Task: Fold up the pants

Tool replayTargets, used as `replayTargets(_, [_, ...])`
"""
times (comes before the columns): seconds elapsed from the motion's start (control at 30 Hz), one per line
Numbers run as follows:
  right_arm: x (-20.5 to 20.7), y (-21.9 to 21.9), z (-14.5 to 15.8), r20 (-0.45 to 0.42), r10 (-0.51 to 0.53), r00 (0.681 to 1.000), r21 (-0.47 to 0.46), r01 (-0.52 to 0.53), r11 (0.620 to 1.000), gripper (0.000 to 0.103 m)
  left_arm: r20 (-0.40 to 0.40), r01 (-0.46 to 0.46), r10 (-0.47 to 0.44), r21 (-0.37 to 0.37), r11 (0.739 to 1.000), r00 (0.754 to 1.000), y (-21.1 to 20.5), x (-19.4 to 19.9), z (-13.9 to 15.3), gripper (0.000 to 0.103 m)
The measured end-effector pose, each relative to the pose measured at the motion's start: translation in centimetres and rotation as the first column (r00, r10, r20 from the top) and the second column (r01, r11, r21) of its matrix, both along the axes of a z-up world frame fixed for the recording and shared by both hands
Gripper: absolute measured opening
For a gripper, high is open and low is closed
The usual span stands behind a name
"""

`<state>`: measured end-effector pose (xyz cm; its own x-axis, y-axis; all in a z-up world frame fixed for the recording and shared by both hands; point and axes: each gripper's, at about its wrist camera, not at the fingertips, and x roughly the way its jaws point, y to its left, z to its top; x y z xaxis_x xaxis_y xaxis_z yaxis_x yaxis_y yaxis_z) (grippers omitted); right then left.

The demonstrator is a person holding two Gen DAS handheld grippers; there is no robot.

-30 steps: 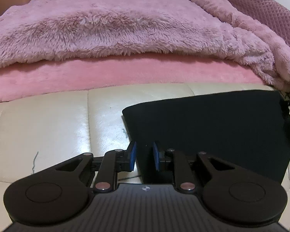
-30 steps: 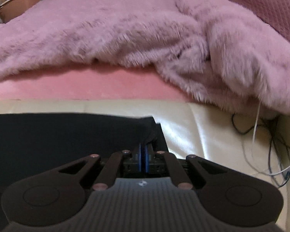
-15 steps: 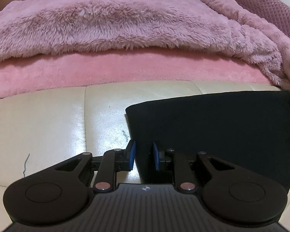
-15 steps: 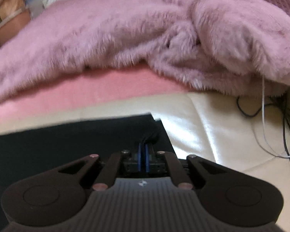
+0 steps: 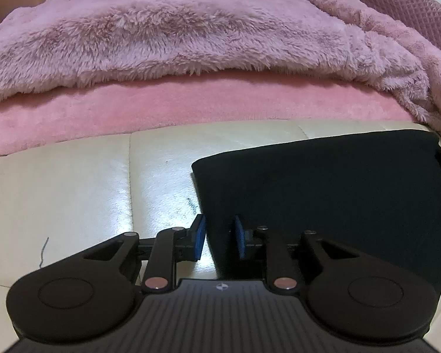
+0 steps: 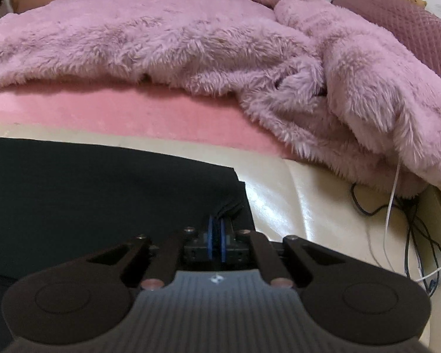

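Black pants (image 5: 323, 188) lie folded flat on the cream leather bed edge (image 5: 73, 194), bare leather open to their left & right, w/ pink sheet (image 5: 191, 106), fluffy blanket (image 5: 176, 35) behind and cables (image 6: 408, 235) off the right corner. Left gripper (image 5: 219, 236): blue fingers (image 5: 200, 236) have just been opening, spread across the pants' left edge, not pressing it. Right gripper (image 6: 216, 239): fingers pressed together, pinching a bunched fold at the pants' right corner; near part of the cloth is cut off by the gripper bodies.
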<state>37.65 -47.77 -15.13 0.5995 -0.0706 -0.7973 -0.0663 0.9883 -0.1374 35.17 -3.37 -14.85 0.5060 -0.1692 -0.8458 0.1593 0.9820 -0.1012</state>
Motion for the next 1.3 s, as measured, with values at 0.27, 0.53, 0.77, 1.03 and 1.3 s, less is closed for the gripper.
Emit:
replayTargets(0.27, [-1.0,-0.9,1.2,-0.004,-0.142,0.99,-0.175,0.14,0.975,0.016,-0.072,-0.133,0.123,-0.154,0.979,0.99,4.1,-3.0,0.5,0.048])
replayTargets(0.53, [-6.7,3.6,4.0,0.113,-0.054,0.992,0.042,0.049,0.998,0.018,-0.186,-0.238,0.18,-0.363,0.901,0.966,5.3,-5.8,-0.8,0.048])
replayTargets(0.77, [-9.2,9.7,2.9,0.129,0.085,0.988,0.144,-0.104,0.984,0.018,-0.228,-0.322,0.247,-0.407,0.855,0.942,3.9,-6.8,-1.8,0.02])
replayTargets(1.03, [-10.4,12.0,3.3,0.099,0.096,0.99,0.155,-0.111,0.982,0.018,-0.235,-0.392,0.325,-0.346,0.853,0.916,4.7,-7.6,-1.1,0.007])
replayTargets(1.3, [-11.2,16.8,3.6,0.038,0.247,0.968,0.174,-0.25,0.952,0.019,-0.286,-0.447,0.373,-0.265,0.855,0.883,13.1,-11.6,0.1,0.007])
